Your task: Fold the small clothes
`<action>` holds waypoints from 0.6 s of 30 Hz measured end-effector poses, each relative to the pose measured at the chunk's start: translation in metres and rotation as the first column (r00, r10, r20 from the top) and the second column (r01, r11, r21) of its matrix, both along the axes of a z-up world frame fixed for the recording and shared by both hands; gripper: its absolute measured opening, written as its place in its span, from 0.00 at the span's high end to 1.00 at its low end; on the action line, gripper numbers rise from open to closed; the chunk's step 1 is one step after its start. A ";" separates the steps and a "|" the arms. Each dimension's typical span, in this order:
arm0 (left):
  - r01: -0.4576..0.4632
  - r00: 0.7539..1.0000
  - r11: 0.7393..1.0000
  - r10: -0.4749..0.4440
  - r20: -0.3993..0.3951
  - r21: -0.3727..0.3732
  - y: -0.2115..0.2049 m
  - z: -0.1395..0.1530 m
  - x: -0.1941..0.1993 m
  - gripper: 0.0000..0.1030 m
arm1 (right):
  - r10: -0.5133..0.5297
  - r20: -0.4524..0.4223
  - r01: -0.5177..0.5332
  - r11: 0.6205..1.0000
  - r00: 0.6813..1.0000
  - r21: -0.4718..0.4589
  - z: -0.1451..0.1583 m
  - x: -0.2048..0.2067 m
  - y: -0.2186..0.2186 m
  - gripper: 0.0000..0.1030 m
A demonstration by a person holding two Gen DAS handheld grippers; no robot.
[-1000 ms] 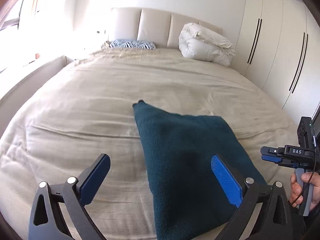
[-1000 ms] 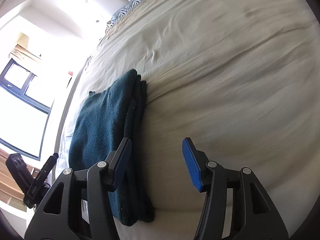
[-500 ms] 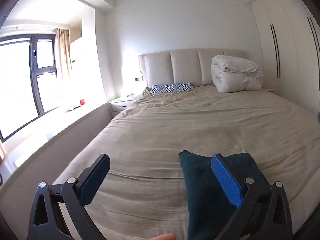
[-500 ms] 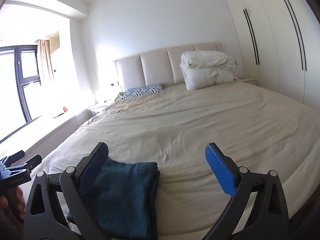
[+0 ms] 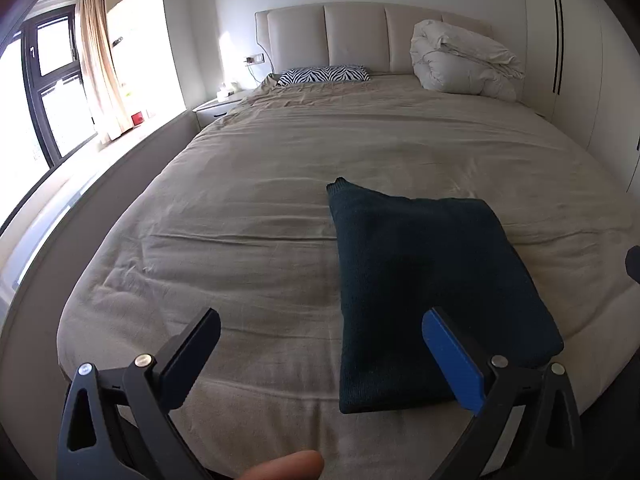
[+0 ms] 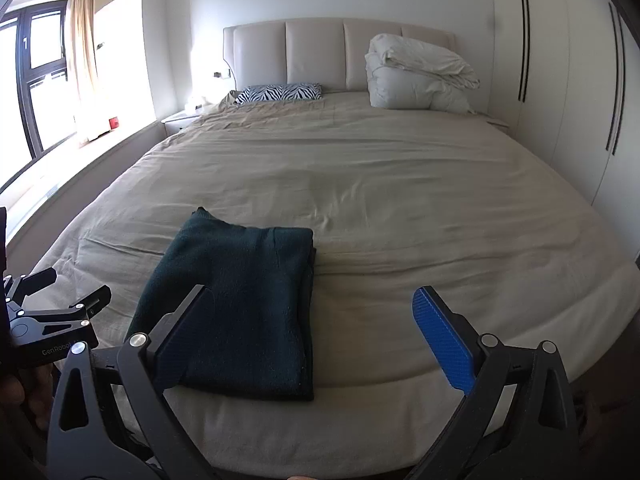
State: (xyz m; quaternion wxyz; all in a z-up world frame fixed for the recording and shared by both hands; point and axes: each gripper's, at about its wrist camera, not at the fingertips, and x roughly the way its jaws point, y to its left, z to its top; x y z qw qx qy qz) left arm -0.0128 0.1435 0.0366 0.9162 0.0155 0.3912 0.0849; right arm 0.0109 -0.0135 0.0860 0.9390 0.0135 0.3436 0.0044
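Folded teal sweater (image 6: 240,304) flat on bed (image 6: 400,200) — long axis toward headboard (image 6: 316,54)

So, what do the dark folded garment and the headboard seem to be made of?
The folded garment: probably a knit or fleece fabric, dark teal and matte; its surface looks fuzzy and one corner seems to show a ribbed edge. The headboard: padded upholstery, perhaps leather or imitation leather; smooth beige panels with a slight sheen and stitched seams.

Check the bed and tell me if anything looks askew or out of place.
Little stands out. The folded dark green garment lies flat near the foot of the bed, but one far corner pokes out past the folded edge, so the fold is not quite square. Both hand-held grippers are open and clear of it.
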 end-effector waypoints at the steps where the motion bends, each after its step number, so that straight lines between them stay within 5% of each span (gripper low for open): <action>1: 0.001 1.000 1.000 -0.002 -0.019 -0.007 0.000 -0.005 0.001 0.00 | -0.010 -0.029 0.010 1.000 1.000 0.003 -0.011 0.006 -0.002 0.02; 8: -0.018 0.997 0.999 0.015 -0.070 -0.043 0.002 -0.022 0.004 0.00 | -0.067 -0.195 0.081 0.995 0.979 0.064 -0.055 0.029 -0.018 0.02; 18: -0.019 0.995 0.998 0.013 -0.100 -0.067 0.002 -0.032 0.004 0.00 | -0.055 -0.214 0.067 0.997 0.975 0.049 -0.065 0.031 -0.013 0.02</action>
